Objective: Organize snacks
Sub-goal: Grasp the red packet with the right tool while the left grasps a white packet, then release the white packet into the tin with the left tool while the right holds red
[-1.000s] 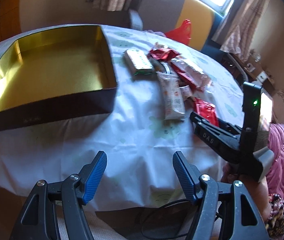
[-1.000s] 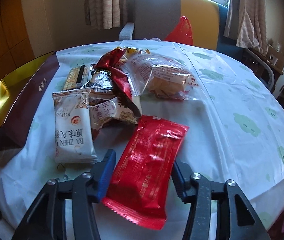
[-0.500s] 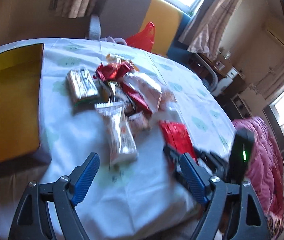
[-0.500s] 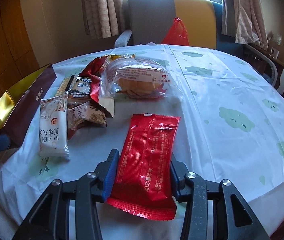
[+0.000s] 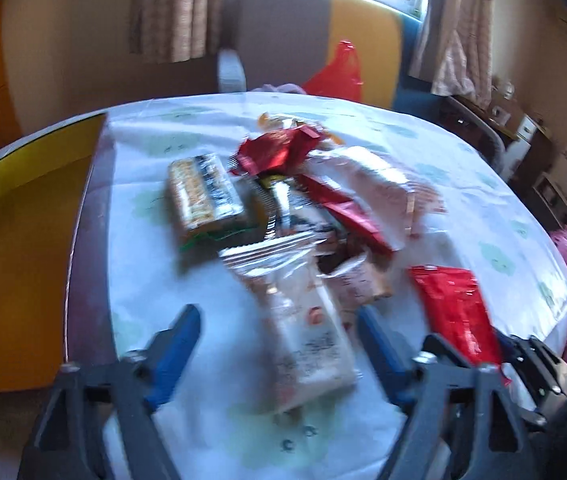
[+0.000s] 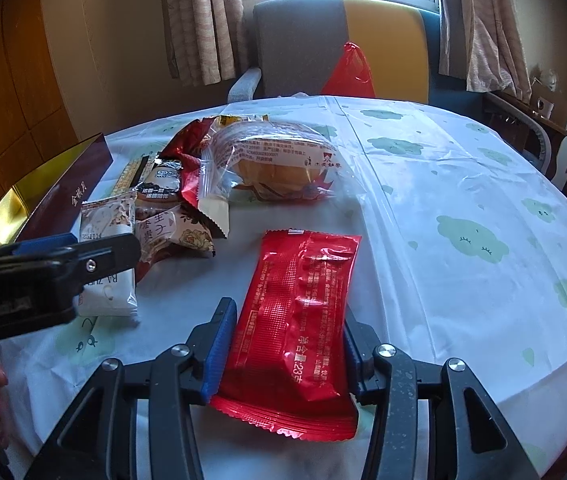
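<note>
A long white snack packet (image 5: 311, 340) lies on the cloud-print tablecloth (image 6: 463, 208), and my left gripper (image 5: 279, 344) straddles it. Its jaws are closing, with gaps still showing beside the blue pads. The view is blurred. In the right wrist view the left gripper (image 6: 95, 248) reaches in from the left over the same white packet (image 6: 103, 300). My right gripper (image 6: 287, 344) is shut on a red foil packet (image 6: 303, 288), with pads against both long edges. The red packet (image 5: 455, 312) also shows at the right. A gold-lined box (image 5: 23, 240) stands open at the left.
A heap of snacks sits mid-table: a bagged bun (image 6: 279, 164), a crumpled red wrapper (image 5: 275, 152) and a striped bar (image 5: 203, 192). Behind the table are a grey-and-yellow chair (image 6: 323, 40) and a red plastic bag (image 6: 349, 68). The table edge curves off at the right.
My left gripper swung right, away from the gold box, and came down over the white packet; its jaws look narrower. The right gripper keeps the red packet and has barely shifted.
</note>
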Demonstrator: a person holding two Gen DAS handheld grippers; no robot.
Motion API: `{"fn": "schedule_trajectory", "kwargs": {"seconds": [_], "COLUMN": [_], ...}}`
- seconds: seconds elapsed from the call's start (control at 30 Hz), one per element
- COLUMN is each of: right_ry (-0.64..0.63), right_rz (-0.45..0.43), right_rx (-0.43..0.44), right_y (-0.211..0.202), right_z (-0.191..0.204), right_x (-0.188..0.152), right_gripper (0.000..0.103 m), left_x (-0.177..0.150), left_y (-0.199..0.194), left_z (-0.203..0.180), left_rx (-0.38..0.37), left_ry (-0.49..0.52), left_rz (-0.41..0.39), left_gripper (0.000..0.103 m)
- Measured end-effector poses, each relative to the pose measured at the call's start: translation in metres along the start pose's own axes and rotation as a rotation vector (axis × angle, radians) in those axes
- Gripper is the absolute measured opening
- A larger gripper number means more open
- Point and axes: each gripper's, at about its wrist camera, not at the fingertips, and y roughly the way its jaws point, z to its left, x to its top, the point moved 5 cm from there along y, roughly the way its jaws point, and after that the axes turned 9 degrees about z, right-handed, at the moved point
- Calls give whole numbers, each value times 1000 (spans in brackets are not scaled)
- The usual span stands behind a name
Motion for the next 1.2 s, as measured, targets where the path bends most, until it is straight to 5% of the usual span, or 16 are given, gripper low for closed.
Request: {"fn": "schedule_trajectory", "kwargs": {"seconds": [0.1, 0.6, 1.2], "right_ry": [-11, -23, 18], "right_rz": [-6, -38, -68], "right_rx": [-5, -12, 3], "right_y": [0, -1, -9], "right_z": [2, 4, 1], "right_x": [-1, -3, -5], "right_gripper": [52, 53, 39], "left_x": [-6, -29, -49], "left_y": [8, -4, -30], "left_z": [4, 10, 14], "left_rx": [-78, -205, -269], "left_ry": [-24, 5, 83], "left_rz": [34, -54, -119], "left_gripper": [56, 26, 15]}}
